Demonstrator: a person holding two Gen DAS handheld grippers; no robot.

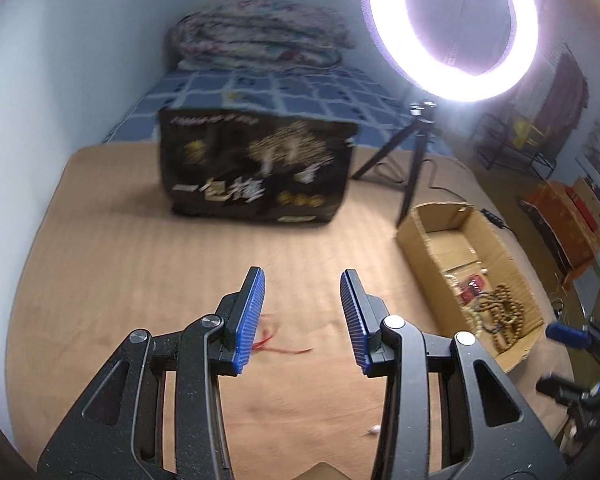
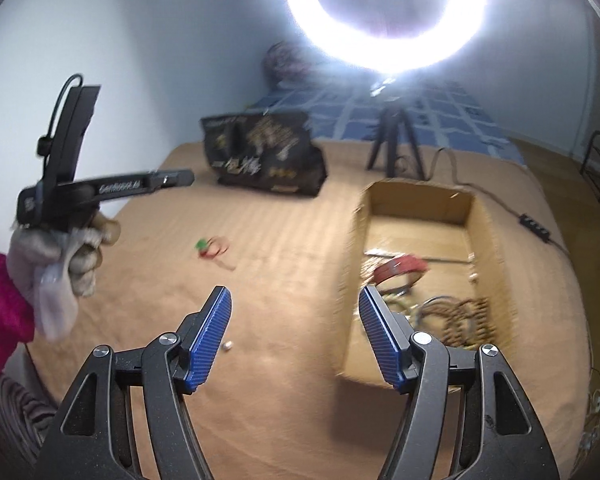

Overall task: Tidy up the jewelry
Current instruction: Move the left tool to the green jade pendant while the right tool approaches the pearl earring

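Tan cloth covers the bed [image 1: 140, 264] under both my tools. My left tool [image 1: 302, 316] hangs with its blue pads spread and nothing between them; a red cord piece [image 1: 278, 340] lies on the cloth just below, partly hidden by one pad. My right tool [image 2: 295, 330] is spread too and empty, near the edge of the cardboard box [image 2: 416, 196]. Inside that box I see brown bead strings [image 1: 504, 312] and red bangles [image 2: 400, 268] in a blurred heap. A small pearl-like bead [image 2: 227, 345] rests on the cloth. Behind stand a black bag [image 1: 256, 168] and a lit ring light [image 1: 452, 28]. A gloved hand [image 2: 60, 256] grips the left tool's handle.
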